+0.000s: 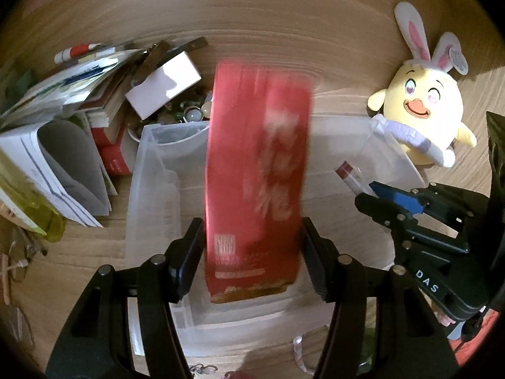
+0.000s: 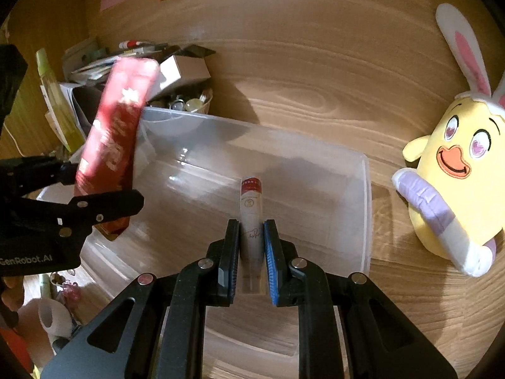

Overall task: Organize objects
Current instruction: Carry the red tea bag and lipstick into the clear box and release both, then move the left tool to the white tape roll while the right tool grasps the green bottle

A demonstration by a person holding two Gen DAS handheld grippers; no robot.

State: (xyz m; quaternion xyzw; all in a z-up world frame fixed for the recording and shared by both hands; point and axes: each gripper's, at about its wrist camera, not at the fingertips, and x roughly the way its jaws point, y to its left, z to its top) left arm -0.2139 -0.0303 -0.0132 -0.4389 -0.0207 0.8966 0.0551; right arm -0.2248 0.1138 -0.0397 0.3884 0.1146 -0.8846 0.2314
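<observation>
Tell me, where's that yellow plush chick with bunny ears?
The plush chick sits on the wooden table at the right of both views, just beside the clear plastic bin.

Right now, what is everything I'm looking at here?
red box: one, red with pale print, held over the bin.
tube: one, white with red end, held over the bin.
clear bin: one, see-through plastic, middle of the table, nothing lying in it.
plush chick: one, yellow with bunny ears, right of the bin.
paper and book pile: several, mixed colours, left of the bin.
wooden table: one, light wood.
left gripper: black, shut on the red box.
right gripper: black and blue, shut on the tube.
</observation>
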